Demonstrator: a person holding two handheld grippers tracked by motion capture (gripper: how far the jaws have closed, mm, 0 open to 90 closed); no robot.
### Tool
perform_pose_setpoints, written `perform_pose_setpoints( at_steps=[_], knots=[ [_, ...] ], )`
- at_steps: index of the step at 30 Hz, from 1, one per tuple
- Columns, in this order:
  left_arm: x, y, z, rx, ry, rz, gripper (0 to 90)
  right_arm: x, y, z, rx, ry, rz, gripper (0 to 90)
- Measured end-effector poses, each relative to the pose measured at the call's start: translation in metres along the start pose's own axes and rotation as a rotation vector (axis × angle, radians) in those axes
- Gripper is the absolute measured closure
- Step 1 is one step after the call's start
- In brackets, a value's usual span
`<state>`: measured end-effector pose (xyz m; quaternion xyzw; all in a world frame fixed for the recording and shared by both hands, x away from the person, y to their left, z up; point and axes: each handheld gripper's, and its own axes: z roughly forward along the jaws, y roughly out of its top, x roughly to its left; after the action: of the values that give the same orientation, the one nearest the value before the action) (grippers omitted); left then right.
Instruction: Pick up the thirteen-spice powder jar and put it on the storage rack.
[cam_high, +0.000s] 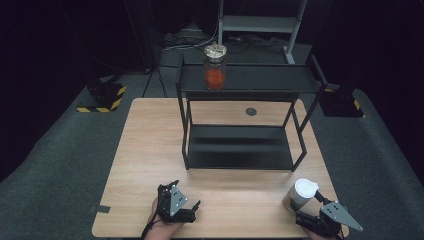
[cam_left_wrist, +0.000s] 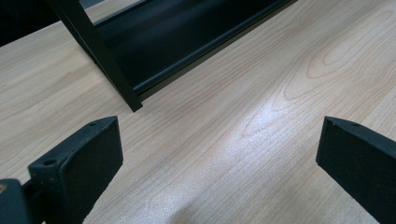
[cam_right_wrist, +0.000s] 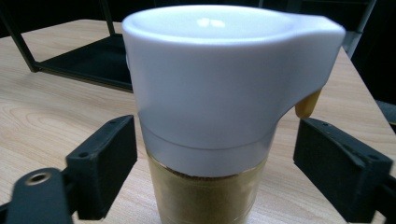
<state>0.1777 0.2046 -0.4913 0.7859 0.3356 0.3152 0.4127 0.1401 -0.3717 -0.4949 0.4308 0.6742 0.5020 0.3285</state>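
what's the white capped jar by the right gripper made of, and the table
Jar: seemingly clear glass or plastic, tan powder showing through; its cap looks like smooth matte white plastic with a soft highlight. Table: pale wood or wood-look laminate, with visible grain and mild sheen.

No legible txt, labels or nos. anywhere — nothing readable.
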Motion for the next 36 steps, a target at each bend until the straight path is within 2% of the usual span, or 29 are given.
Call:
perform_pose_setpoints(
  at_steps=[3,7,20,36],
  knots=[
    [0.0,0.0,0.0,0.0,0.0,0.002,0.8,-0.001,-0.001,0.003,0.002,0.011,0.018,17.6],
    [0.0,0.0,0.0,-0.001,0.0,0.004,0.8,0.001,-0.001,0.006,0.001,0.02,0.01,20.0],
    [0.0,0.0,0.0,-0.001,-0.003,0.004,0.7,0.006,-0.005,0.008,-0.034,-0.001,0.042,26.5],
    [0.0,-0.001,0.0,-0.004,-0.005,0.007,0.7,0.009,-0.007,0.009,-0.045,-0.018,0.026,29.4]
  ],
)
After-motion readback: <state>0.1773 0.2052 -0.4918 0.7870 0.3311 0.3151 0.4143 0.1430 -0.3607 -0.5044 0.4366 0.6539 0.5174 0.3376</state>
